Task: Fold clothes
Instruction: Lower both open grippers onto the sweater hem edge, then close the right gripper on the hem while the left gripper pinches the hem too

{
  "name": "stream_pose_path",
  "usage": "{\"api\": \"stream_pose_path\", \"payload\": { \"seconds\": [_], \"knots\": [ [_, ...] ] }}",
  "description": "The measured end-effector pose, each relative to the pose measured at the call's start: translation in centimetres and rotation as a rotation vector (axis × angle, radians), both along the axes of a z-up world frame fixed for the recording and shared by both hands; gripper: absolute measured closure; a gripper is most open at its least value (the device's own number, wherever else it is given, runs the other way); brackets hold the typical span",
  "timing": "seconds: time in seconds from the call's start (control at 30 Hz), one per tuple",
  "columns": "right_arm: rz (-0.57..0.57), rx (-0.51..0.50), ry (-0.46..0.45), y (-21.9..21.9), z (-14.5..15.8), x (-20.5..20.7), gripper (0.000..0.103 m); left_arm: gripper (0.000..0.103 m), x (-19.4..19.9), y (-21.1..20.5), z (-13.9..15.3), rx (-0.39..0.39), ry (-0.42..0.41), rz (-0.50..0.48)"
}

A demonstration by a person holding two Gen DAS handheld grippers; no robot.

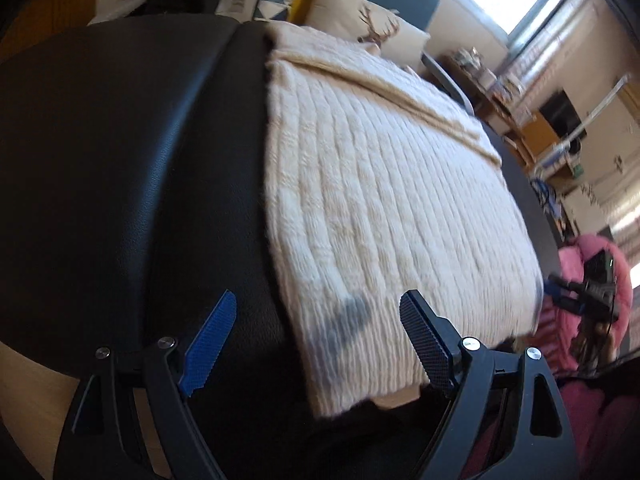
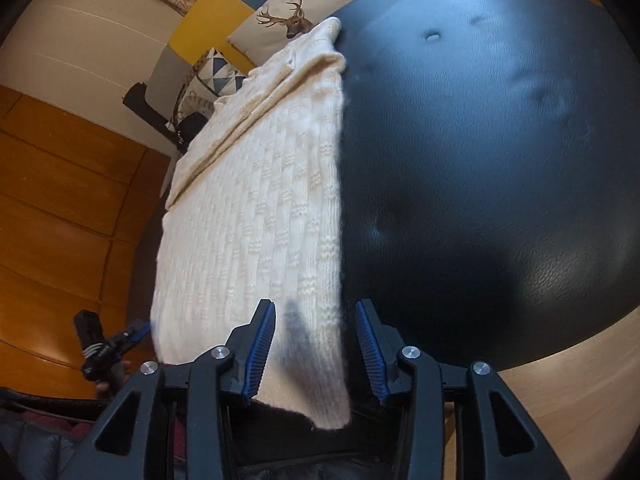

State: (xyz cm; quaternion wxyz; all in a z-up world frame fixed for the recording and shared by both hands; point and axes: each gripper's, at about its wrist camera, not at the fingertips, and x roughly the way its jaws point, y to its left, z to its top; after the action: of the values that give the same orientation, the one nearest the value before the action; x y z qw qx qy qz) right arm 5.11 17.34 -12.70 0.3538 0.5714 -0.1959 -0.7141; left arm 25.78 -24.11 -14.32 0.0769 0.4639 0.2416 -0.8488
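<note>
Sweater [image 1: 392,208], cream knit, folded flat on black padded seat [image 2: 500,160]. Left tongs [image 1: 318,340] wide open, empty; right tongs [image 2: 316,344] half open, straddling sweater's near corner, not gripping.

Sweater [image 2: 256,232] lying folded on the surface [image 2: 480,160], near edge overhanging; pillows [image 2: 288,12] sitting behind it.
</note>
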Motion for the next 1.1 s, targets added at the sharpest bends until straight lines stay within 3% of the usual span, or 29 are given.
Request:
{"api": "stream_pose_path", "payload": {
  "seconds": [0.13,0.23,0.37,0.53,0.67,0.9,1.03,1.1],
  "knots": [
    [0.048,-0.089,-0.056,-0.8,-0.8,0.1,0.059,0.016,0.5,0.9,-0.1,-0.042,-0.032,-0.041],
    [0.083,-0.137,-0.079,-2.0,-1.2,0.1,0.059,0.016,0.9,0.8,-0.2,-0.013,-0.033,-0.040],
    [0.134,-0.193,-0.128,-3.5,-1.9,0.0,0.059,0.016,0.7,1.3,-0.4,0.096,-0.003,-0.072],
    [0.177,-0.205,-0.144,-4.2,-2.1,0.3,0.059,0.016,0.4,1.9,-0.2,0.076,-0.011,-0.057],
    [0.181,-0.211,-0.153,-4.1,-2.1,0.2,0.059,0.037,0.7,1.4,-0.3,0.121,-0.010,-0.034],
    [0.185,-0.235,-0.154,-4.0,-2.2,0.3,0.059,0.037,0.8,1.2,-0.4,0.156,0.014,-0.010],
    [0.237,-0.235,-0.148,-4.9,-2.2,0.9,0.059,0.065,2.2,0.1,-1.2,0.225,0.021,0.025],
    [0.259,-0.239,-0.151,-5.4,-2.3,1.0,0.059,0.066,2.6,-0.6,-1.9,0.285,0.046,0.052]
  ]
}}
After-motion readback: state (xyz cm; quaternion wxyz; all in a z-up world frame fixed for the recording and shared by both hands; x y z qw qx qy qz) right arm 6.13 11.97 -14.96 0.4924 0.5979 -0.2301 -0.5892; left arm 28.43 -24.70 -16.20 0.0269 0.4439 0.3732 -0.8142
